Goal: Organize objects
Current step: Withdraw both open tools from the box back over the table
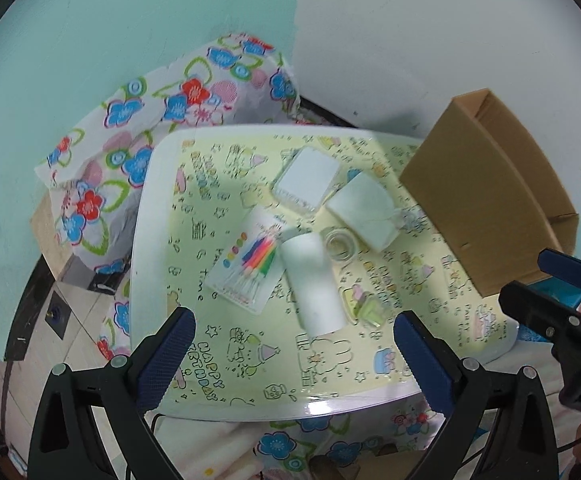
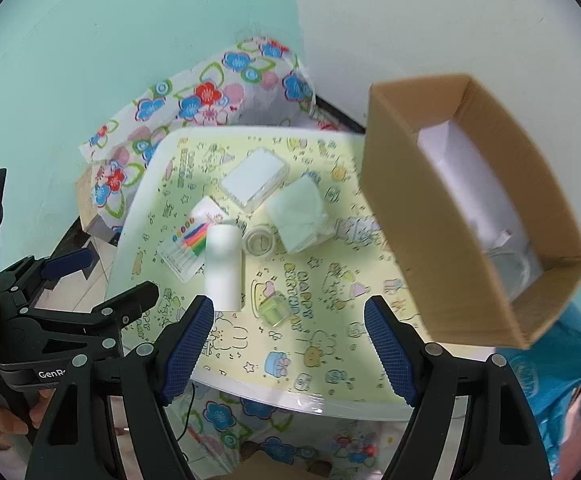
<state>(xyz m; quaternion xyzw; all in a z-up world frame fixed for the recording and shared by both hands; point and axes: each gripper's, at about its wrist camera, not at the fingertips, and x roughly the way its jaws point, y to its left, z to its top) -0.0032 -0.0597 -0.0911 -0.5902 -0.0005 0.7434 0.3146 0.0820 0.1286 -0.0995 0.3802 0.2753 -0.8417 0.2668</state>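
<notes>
Clutter sits in a loose group on the worktop [image 1: 158, 216], which is covered with a yellow birthday-print sheet: a white cylinder [image 1: 312, 280] lying on its side, a pack of coloured candles [image 1: 250, 260] just beside it, a small clear jar [image 1: 338, 243], a soft-looking white folded packet [image 1: 364, 209], a flat clear case [image 1: 306, 178] and a small green piece [image 1: 364, 306] near the cylinder's close end. An open cardboard box [image 2: 422, 220] stands at the right with a few things already inside, so I judge it to be the place everything goes. My left gripper [image 1: 294, 356] hovers over the near edge with its jaws wide apart and empty, and my right gripper [image 2: 290, 344] is likewise spread and holds nothing. I read the cylinder as light and stiff but smooth, so it may roll; I would close across its middle, at right angles to its length. The candle pack looks thin and flexible, best pinched at one edge. The jar looks like glass or hard plastic, slippery and possibly breakable, so I would grip across its body gently. The packet should squash under the pads, so a light squeeze at its centre seems enough.
</notes>
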